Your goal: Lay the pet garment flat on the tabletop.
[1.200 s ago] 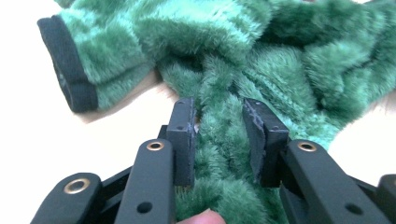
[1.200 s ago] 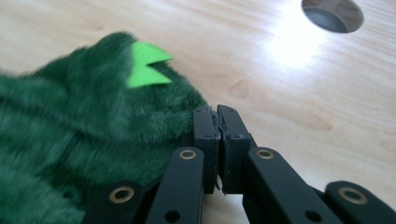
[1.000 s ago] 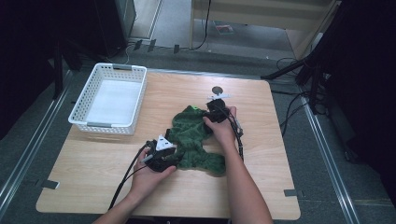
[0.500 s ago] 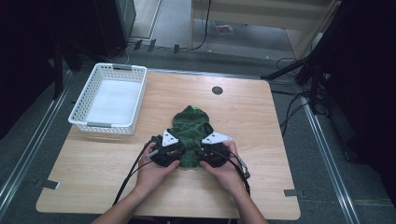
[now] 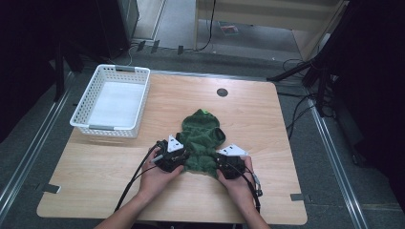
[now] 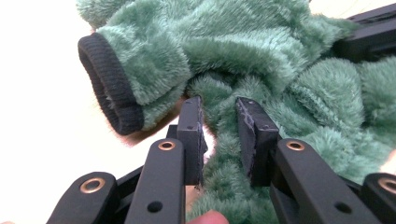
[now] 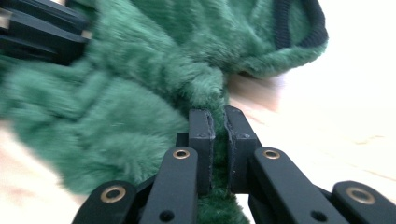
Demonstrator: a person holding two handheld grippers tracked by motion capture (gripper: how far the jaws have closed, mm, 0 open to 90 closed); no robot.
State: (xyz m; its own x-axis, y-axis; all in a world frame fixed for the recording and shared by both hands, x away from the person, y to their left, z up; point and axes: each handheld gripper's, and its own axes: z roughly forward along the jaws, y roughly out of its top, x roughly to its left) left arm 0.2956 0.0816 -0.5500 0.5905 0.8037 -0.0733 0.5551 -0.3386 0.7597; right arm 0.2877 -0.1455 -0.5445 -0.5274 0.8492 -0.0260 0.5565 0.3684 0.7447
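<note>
A green fleece garment (image 5: 201, 136) with dark ribbed cuffs lies crumpled at the middle of the wooden table (image 5: 296, 195). My left gripper (image 5: 183, 156) is at its near left edge. In the left gripper view the garment (image 6: 261, 51) has a fold between the jaws of that gripper (image 6: 218, 105), which stand apart, with a sliver of table beside the left jaw. A dark cuff (image 6: 107, 88) lies just beyond. My right gripper (image 5: 221, 165) is at the near right edge. Seen up close, this gripper (image 7: 219, 112) is shut on a fold of the garment (image 7: 140, 93).
A white plastic basket (image 5: 82, 119) stands at the table's far left corner. A round dark cable hole (image 5: 222, 92) sits near the far edge. Cables trail from both grippers toward the near edge. Bare wood lies to the right and left of the garment.
My right gripper has come from the garment's far right side to its near right edge and shut on it. The garment has bunched up and shifted nearer. The left gripper barely moved.
</note>
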